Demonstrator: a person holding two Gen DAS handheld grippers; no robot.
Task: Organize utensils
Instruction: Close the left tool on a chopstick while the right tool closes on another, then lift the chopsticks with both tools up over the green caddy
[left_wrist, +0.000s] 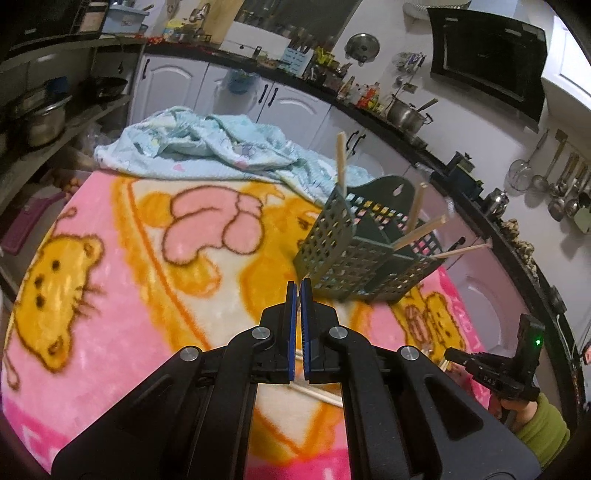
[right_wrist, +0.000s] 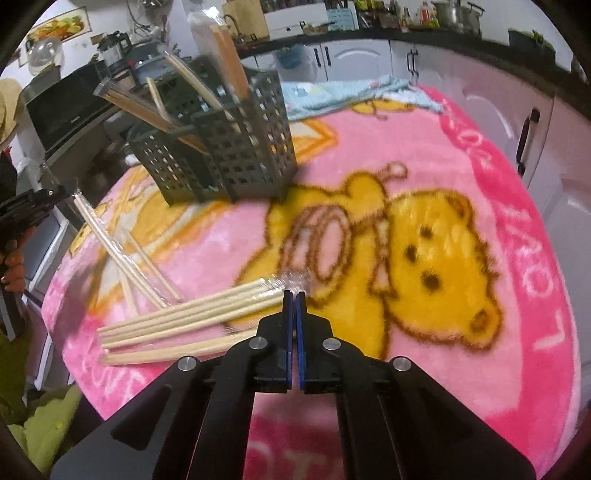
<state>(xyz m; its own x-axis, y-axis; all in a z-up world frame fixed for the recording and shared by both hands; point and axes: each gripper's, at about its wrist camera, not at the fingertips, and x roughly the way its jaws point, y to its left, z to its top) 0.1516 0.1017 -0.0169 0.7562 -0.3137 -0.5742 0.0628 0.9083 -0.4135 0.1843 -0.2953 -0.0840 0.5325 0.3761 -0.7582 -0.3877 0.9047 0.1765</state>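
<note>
A dark green perforated utensil holder (left_wrist: 354, 254) (right_wrist: 229, 155) stands on the pink cartoon blanket (left_wrist: 110, 295) with several chopsticks (left_wrist: 417, 232) leaning out of it. Several loose chopsticks (right_wrist: 192, 314), some in clear plastic, lie in front of my right gripper (right_wrist: 294, 295). Its jaws are shut, and the crinkled wrapper end (right_wrist: 295, 278) of one pair meets the tips. My left gripper (left_wrist: 300, 282) is shut just short of the holder with nothing visible between its fingers. In the right wrist view it (right_wrist: 61, 191) is at the left edge, by the raised end of another wrapped pair (right_wrist: 118, 254).
A crumpled light blue towel (left_wrist: 207, 147) lies at the blanket's far side. White cabinets (left_wrist: 288, 103) and a black counter with pots and bottles curve around behind. A person's green sleeve (left_wrist: 543, 424) holds the right gripper's handle.
</note>
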